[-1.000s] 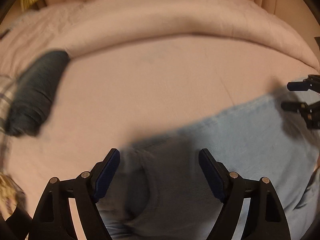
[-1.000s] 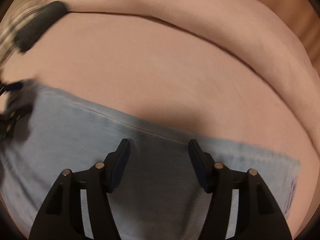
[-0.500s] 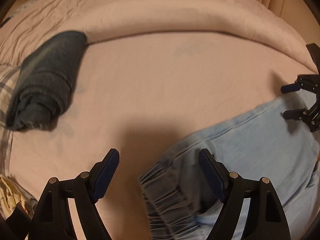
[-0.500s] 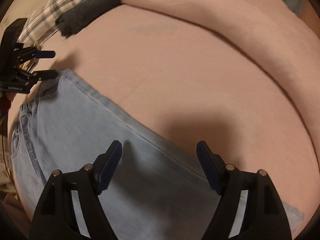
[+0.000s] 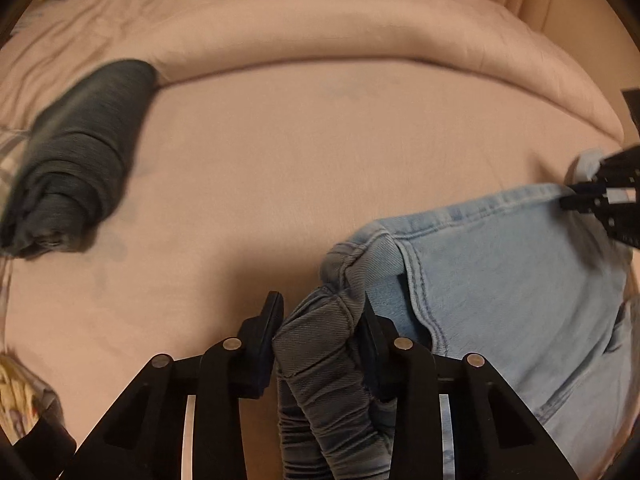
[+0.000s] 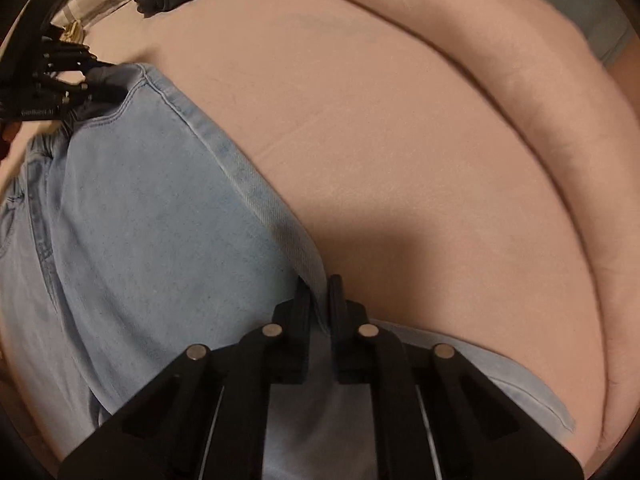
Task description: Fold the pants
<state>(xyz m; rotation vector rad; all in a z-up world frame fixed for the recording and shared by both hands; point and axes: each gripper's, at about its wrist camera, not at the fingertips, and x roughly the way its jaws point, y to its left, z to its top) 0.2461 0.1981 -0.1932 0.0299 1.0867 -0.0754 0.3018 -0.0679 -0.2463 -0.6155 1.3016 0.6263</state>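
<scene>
Grippers both tip downward: left gripper point(image 5: 320, 316) closing around the pants point(image 5: 500, 264) waistband, right gripper point(image 6: 319, 294) pinching their edge.

Faint white lettering on side of my left gripper point(image 6: 100, 80), right wrist view; too blurred to read.

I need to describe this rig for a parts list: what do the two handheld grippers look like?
Both match. The left gripper and the right gripper are matte black plastic, each with two angular fingers with triangular cut-outs, round silver pivot pins and slim silver rods in the gaps. Seen from the right wrist, the left gripper's side carries small pale lettering, too blurred to read. No cables or sleeves show.
</scene>
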